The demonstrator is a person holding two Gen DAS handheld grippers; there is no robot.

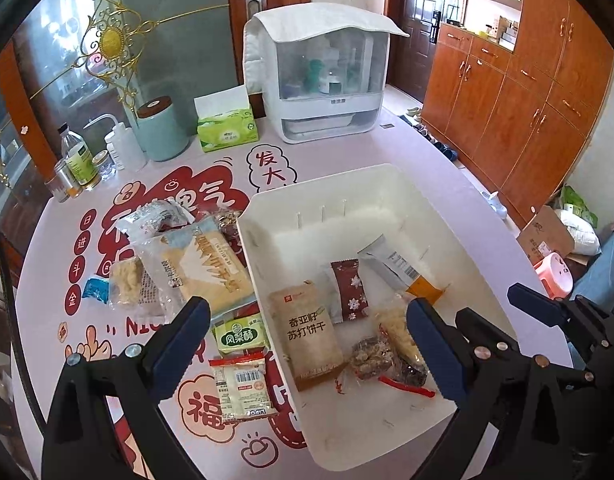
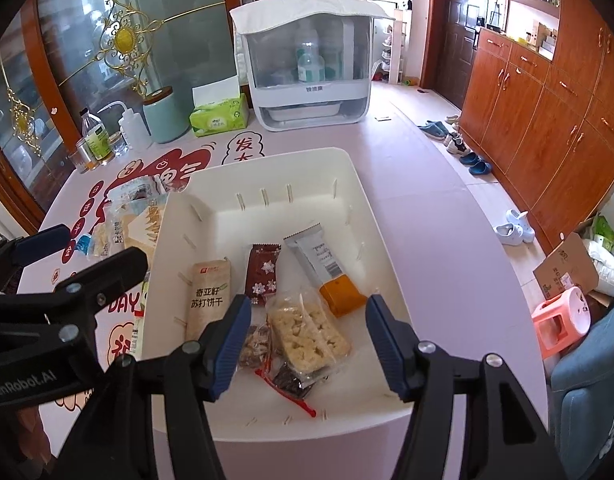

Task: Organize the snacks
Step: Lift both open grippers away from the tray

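A white bin [image 1: 319, 184] [image 2: 267, 164] stands on the pink table. In it lie a beige cracker pack [image 1: 311, 332] [image 2: 209, 296], a dark red pack [image 1: 349, 292] [image 2: 263, 272], a grey and orange bar [image 1: 403, 268] [image 2: 327, 268] and a clear rice-crisp pack [image 2: 307, 328]. My right gripper [image 2: 309, 344] hangs open above the rice-crisp pack, its pads clear of it. Spread wide over the bin's left wall, my left gripper [image 1: 307, 344] is open and holds nothing. Left of the bin lie loose snacks: a big yellow pack [image 1: 203, 268], a green pack [image 1: 239, 334] and a white barcoded pack [image 1: 243, 388].
At the table's back stand a white covered cabinet [image 1: 323, 76], a green tissue pack [image 1: 227, 130], a teal canister [image 1: 161, 128] and some bottles [image 1: 79, 160]. Wooden cupboards [image 2: 547, 100], shoes [image 2: 463, 148], a pink stool [image 2: 563, 320] and a cardboard box [image 2: 567, 264] fill the right side.
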